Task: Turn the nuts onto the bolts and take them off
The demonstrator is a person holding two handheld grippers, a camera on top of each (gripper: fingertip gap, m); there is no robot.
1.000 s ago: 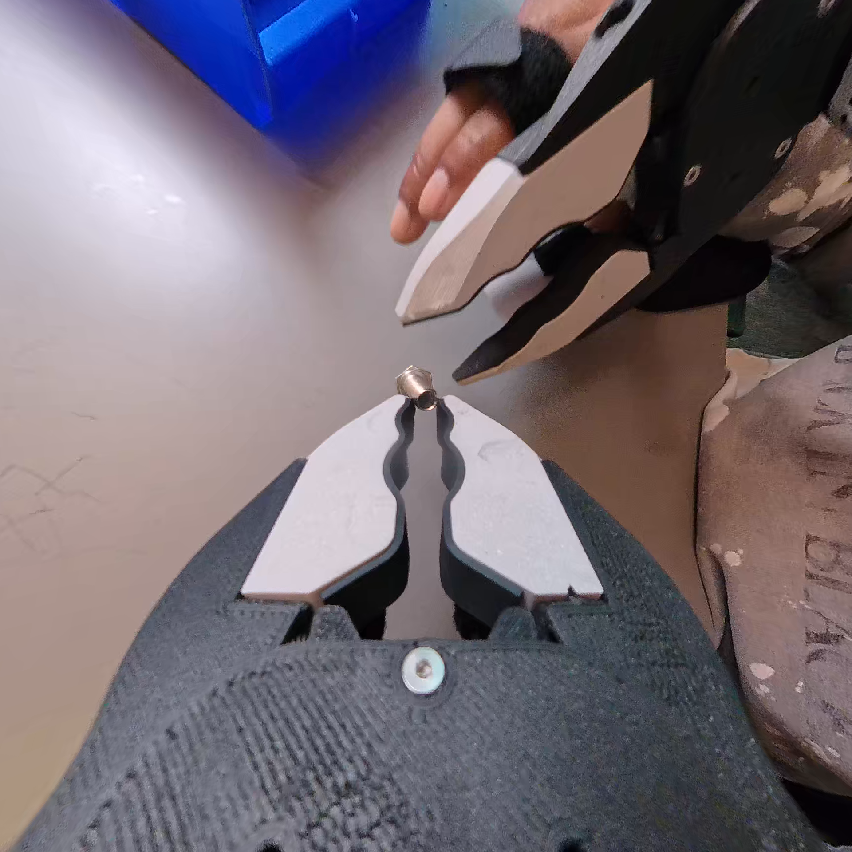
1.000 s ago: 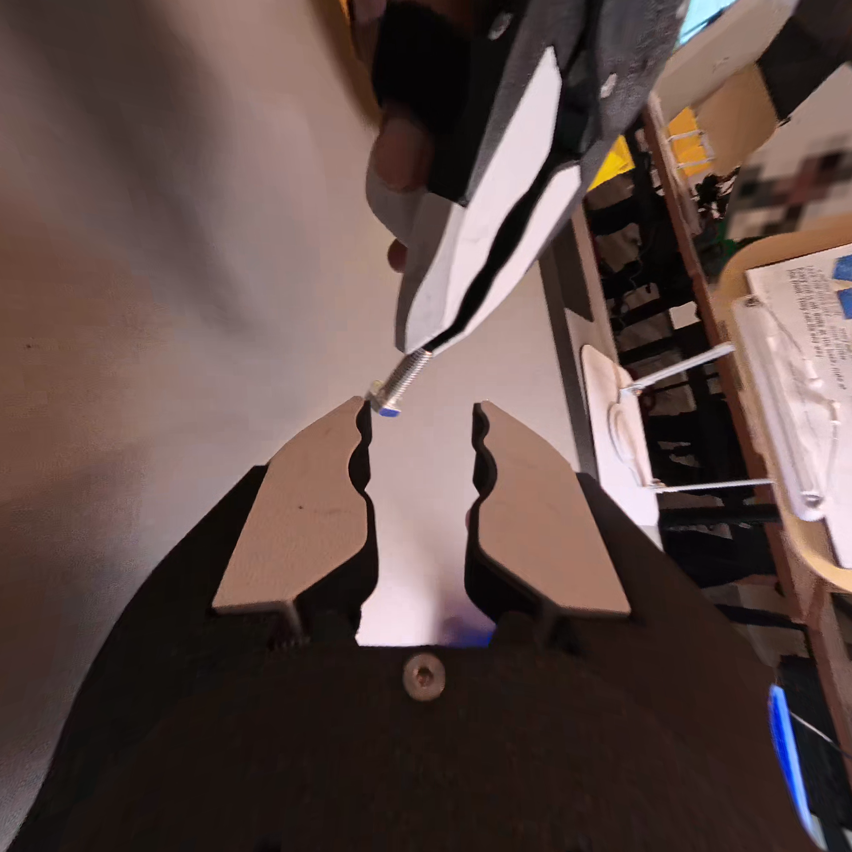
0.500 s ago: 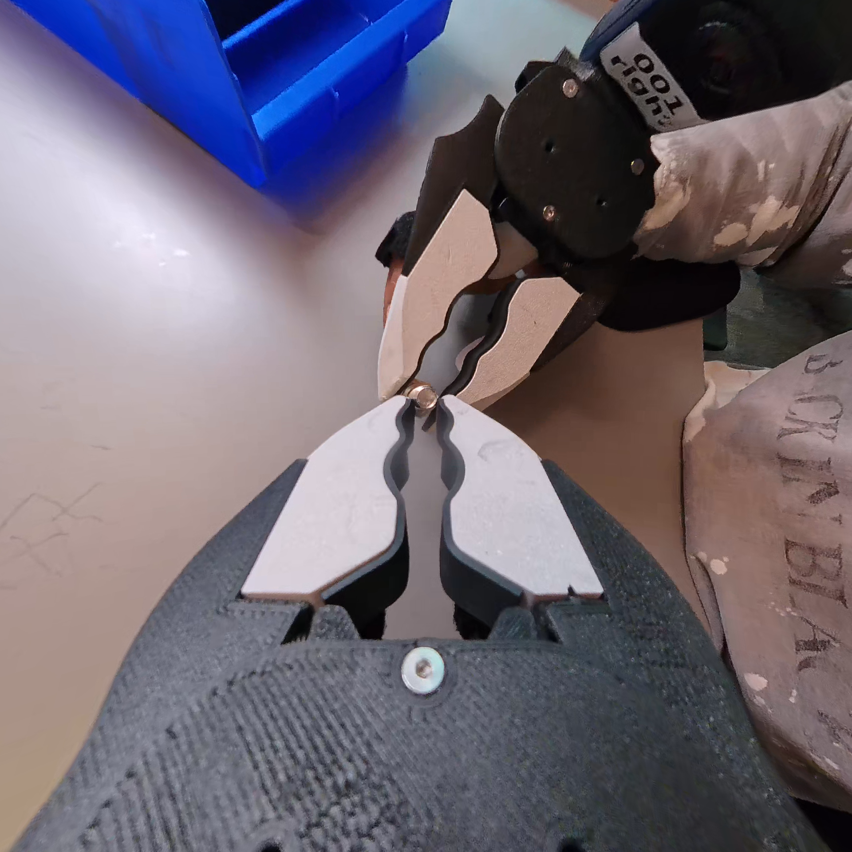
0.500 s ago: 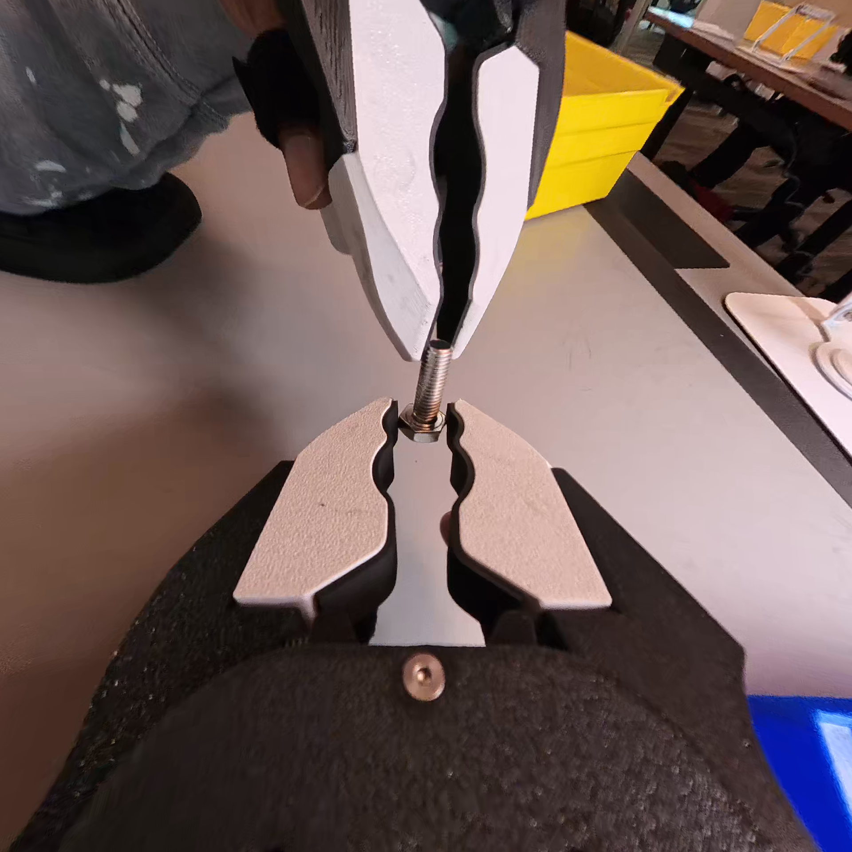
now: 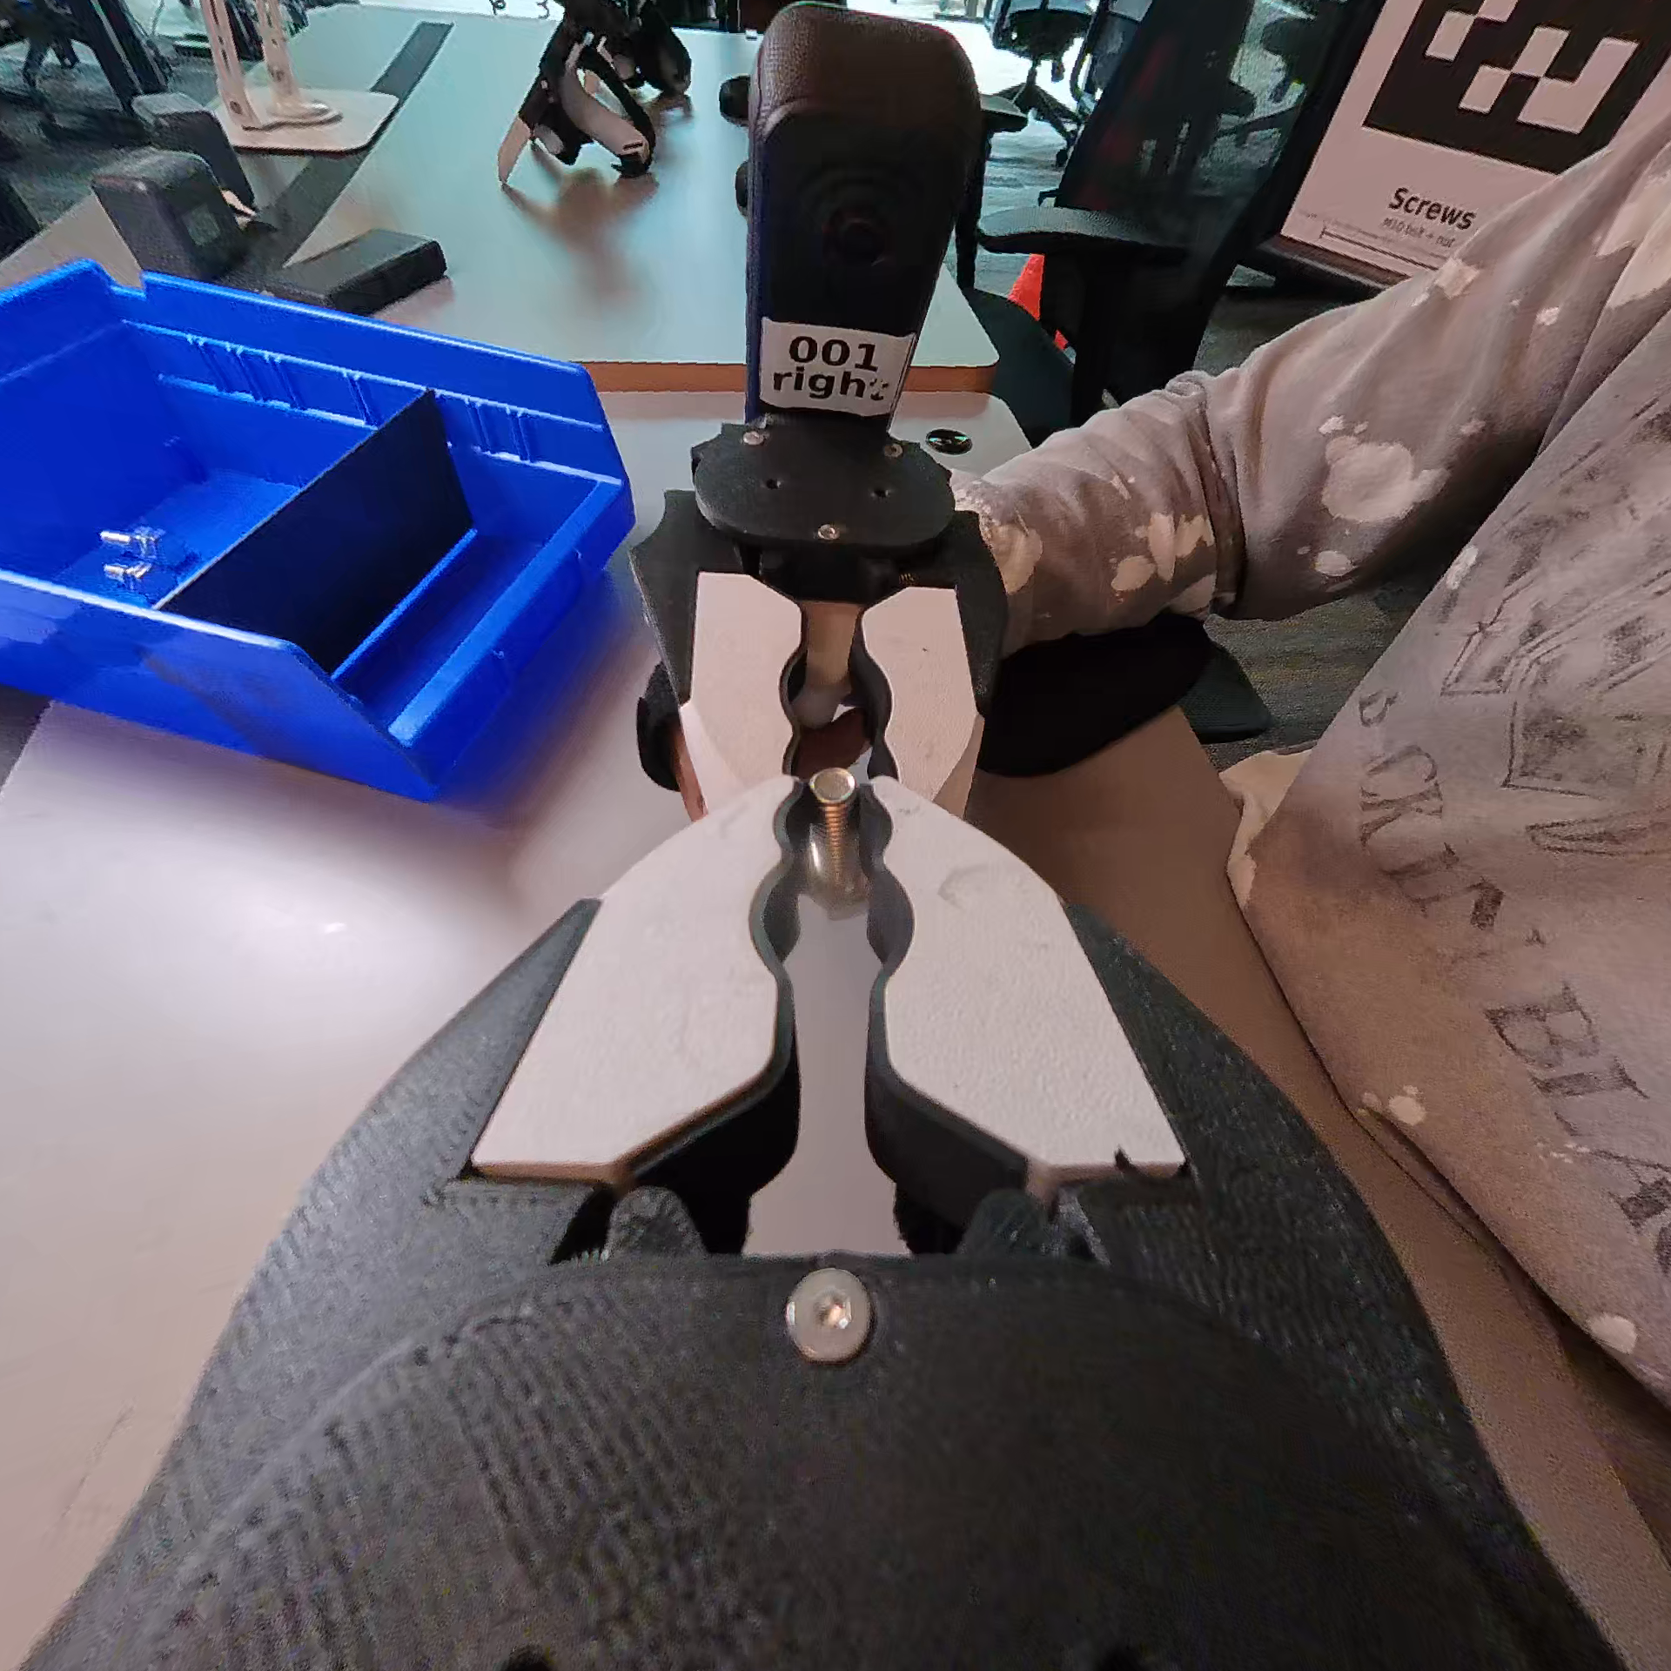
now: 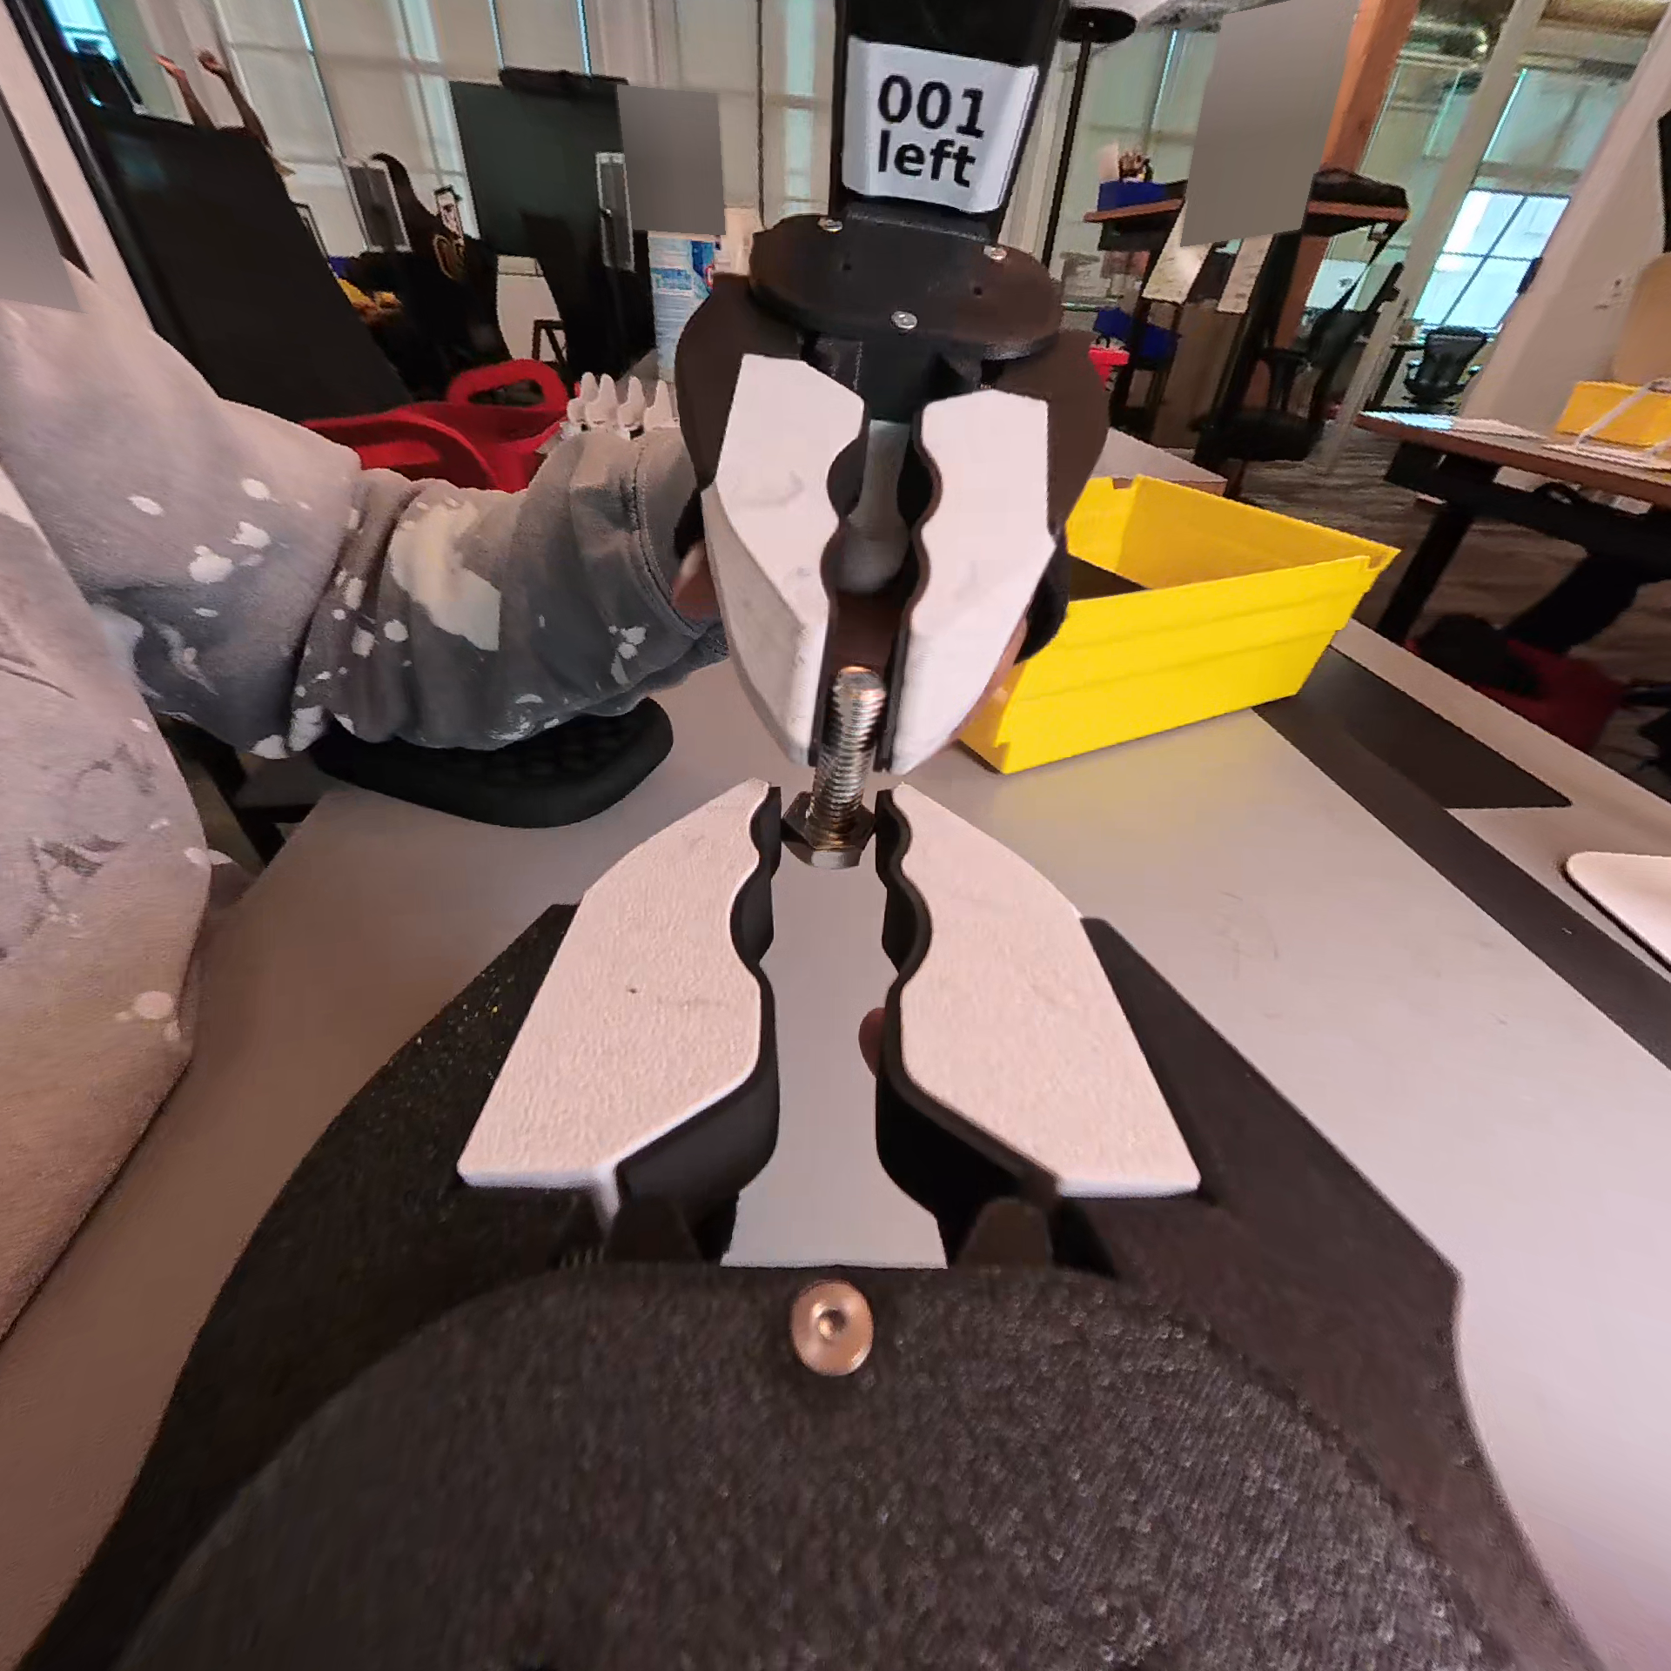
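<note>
Pale grey tabletop (image 6: 1221, 904) in an open office with chairs and windows.
Above it, left gripper (image 5: 830, 814) fingers clamp the threaded steel bolt (image 6: 845, 741); right gripper (image 6: 827, 827) fingers pinch its hexagonal steel nut (image 6: 827, 836), between a blue plastic bin (image 5: 298, 561) and a yellow plastic bin (image 6: 1175, 624).

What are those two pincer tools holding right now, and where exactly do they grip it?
The left gripper pinches the bolt by its threaded shaft. The right gripper clamps the nut by its flat sides, on the same bolt.

The two grippers meet tip to tip, leaving no gap between them. In the left wrist view, the blue bin (image 5: 298, 579) blocks the table (image 5: 226, 904) at 10 o'clock. In the right wrist view, the yellow bin (image 6: 1175, 624) stands at 2 o'clock; bare table lies at 3 o'clock.
</note>
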